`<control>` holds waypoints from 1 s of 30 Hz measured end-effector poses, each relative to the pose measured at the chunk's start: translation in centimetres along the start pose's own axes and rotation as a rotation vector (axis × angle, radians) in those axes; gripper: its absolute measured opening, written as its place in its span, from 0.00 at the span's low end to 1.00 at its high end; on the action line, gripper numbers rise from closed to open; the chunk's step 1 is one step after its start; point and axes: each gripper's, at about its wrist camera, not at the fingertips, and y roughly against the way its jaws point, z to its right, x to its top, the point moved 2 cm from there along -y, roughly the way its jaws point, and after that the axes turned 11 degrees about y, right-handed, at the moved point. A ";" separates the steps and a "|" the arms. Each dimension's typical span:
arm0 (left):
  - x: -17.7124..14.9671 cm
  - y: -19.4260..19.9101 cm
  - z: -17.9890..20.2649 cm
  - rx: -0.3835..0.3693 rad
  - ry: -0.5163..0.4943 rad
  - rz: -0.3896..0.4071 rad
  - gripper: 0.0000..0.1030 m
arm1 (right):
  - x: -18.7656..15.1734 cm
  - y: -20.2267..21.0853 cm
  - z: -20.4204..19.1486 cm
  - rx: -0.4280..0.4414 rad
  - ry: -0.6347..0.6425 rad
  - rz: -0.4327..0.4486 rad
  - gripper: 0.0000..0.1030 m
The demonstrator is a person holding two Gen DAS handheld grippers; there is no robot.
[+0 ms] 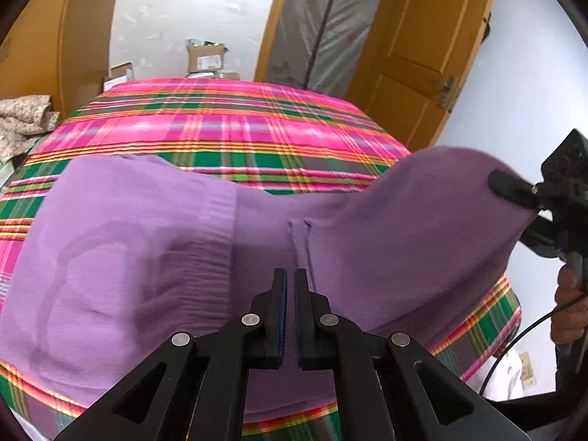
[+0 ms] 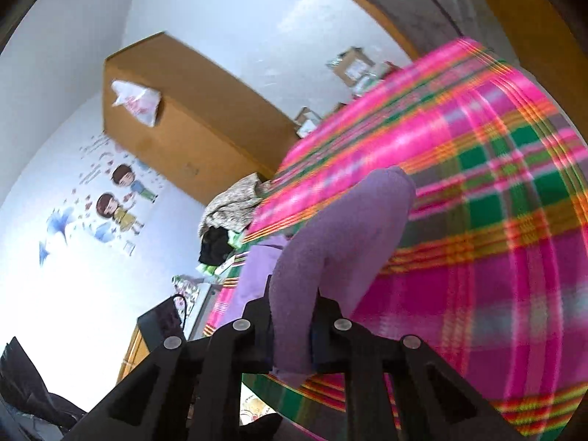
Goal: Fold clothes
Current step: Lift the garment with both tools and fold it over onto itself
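Lying spread over the pink, green and orange plaid bedcover (image 1: 228, 125) is the soft purple knit garment (image 1: 154, 242), most of it flat, with its right-hand portion lifted clear of the cover.

Right gripper (image 1: 511, 187): jaws closed on a bunched fold of the purple fabric (image 2: 330, 242); the cloth fills the gap between the pads in the right wrist view and drapes away toward the bed. The person's hand (image 1: 569, 305) holds its grip at the edge of the left wrist view.

Left gripper (image 1: 290, 294): jaws nearly together, only a narrow slit between the pads. It sits over the near middle of the garment; whether any cloth is pinched there, cannot tell.

Progress, as judged: one side is raised as if mid-fold; the left portion looks doubled along a ribbed edge, but fold count is not settled. A rumpled pale patterned cloth pile (image 1: 22, 121) lies beside the bed.
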 end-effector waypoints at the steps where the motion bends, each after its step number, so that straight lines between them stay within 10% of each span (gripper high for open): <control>1: 0.1 0.3 -0.3 0.004 0.008 0.008 0.04 | 0.4 -0.3 -0.6 0.008 0.018 -0.004 0.13; 30: 1.8 7.7 -11.7 0.174 0.256 0.200 0.13 | 0.8 -21.8 -12.7 0.156 0.284 -0.320 0.13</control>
